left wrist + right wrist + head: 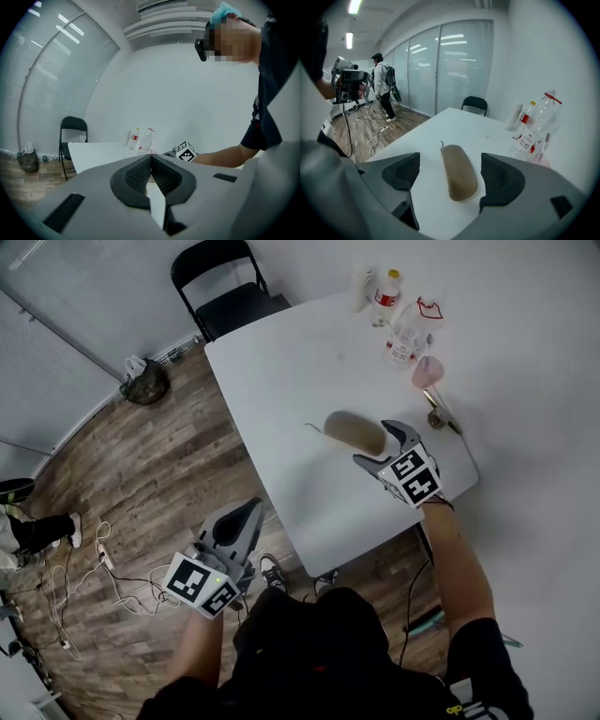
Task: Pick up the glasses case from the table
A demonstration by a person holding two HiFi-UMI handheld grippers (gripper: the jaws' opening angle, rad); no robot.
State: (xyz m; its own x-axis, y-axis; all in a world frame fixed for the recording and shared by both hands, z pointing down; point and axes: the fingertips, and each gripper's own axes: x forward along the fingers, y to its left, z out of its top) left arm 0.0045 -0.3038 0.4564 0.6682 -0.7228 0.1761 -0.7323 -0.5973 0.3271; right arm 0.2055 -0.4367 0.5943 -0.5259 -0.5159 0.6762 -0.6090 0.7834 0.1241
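The glasses case [355,430] is a tan, rounded oblong lying flat on the white table [281,381], with a short dark cord at its far end. In the right gripper view the glasses case [458,177] lies between the wide-apart jaws, and neither pad touches it. My right gripper [382,445] is open and sits just at the case's near end. My left gripper [244,519] hangs off the table's near-left edge over the wooden floor, its jaws shut with nothing between them; the left gripper [151,165] shows the pads pressed together.
Plastic bottles [401,337] and a pink cup [427,371] stand at the table's far right, beside a small brass object [438,413]. A black folding chair [225,287] stands at the far end. Cables [66,587] lie on the floor at left. A person [382,84] stands far off.
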